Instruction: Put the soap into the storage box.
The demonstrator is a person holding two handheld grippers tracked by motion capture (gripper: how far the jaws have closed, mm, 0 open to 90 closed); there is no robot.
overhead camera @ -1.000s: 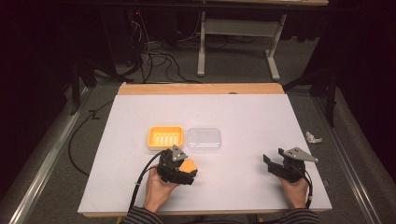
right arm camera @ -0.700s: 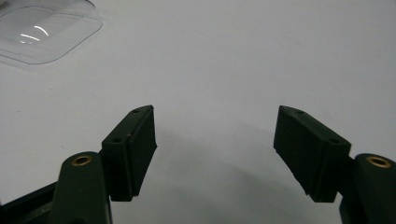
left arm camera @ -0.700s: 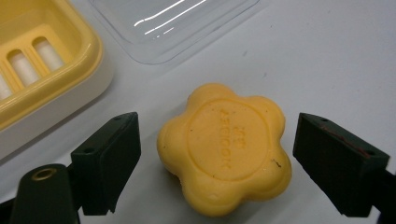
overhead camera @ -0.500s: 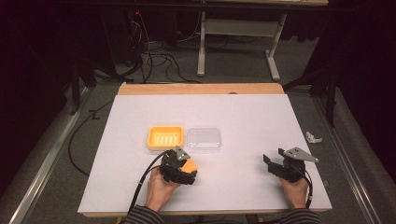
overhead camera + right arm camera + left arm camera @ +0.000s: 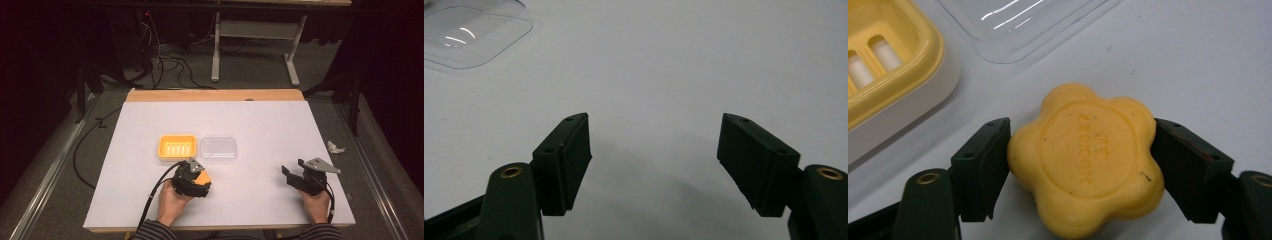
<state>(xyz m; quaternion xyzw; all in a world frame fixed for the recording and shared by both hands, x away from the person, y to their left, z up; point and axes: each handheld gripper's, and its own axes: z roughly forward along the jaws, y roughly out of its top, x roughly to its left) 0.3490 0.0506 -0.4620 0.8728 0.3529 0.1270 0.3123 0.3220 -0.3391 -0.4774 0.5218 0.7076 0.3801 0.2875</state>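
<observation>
White tabletop [image 5: 260, 125], centre frame: yellow soap dish [image 5: 177, 146] and its clear lid [image 5: 218, 149] lie open side by side, presumably awaiting the flower-shaped soap [image 5: 1085, 157], just below them, on which the left claw [image 5: 1083, 165] has just closed; right claw [image 5: 656, 165], lower right, idles spread.

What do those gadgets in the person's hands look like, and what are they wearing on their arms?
Each hand holds a chunky black device. The left gripper trails a black cable and carries a grey three-cornered plate; the right gripper bears a similar plate. Their jaws end in flat black rubbery pads with brass-coloured rivets. The sleeves are dark-striped.
</observation>
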